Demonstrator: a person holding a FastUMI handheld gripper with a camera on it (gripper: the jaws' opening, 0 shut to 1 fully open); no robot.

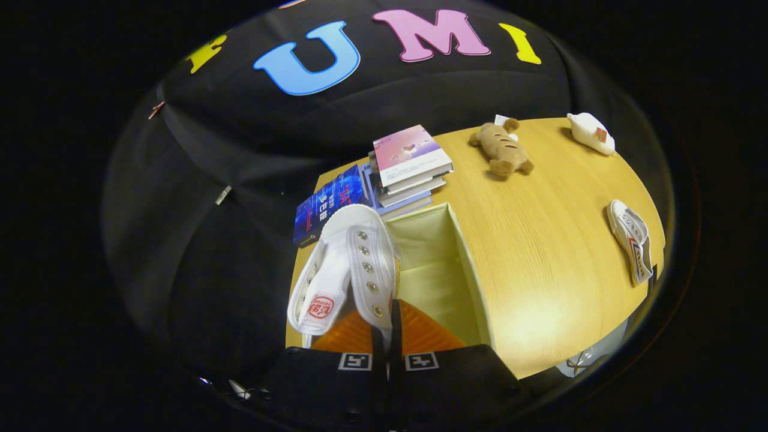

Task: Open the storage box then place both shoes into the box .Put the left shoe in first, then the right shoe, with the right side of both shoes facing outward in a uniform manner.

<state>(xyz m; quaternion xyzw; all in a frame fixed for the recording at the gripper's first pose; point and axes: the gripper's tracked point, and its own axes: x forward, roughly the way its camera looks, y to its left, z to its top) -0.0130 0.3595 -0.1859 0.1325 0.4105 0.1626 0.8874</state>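
Observation:
My gripper (pixel 387 327) is shut on a white canvas shoe (pixel 348 267), its orange fingers (pixel 420 333) pinching the eyelet flap. The shoe hangs tilted, opening towards me, above the left part of the open cream storage box (pixel 465 264). The box's inside shows just beyond the fingers, with nothing visible in it. A second white shoe (pixel 631 239) with red and blue stripes lies on its side on the wooden table (pixel 540 228), far off to the right of the box.
A stack of books (pixel 408 165) and a blue book (pixel 327 207) lie beyond the box. A brown plush toy (pixel 501 150) and a small white object (pixel 591 133) sit at the table's far side. The table's edge runs close on the left of the box.

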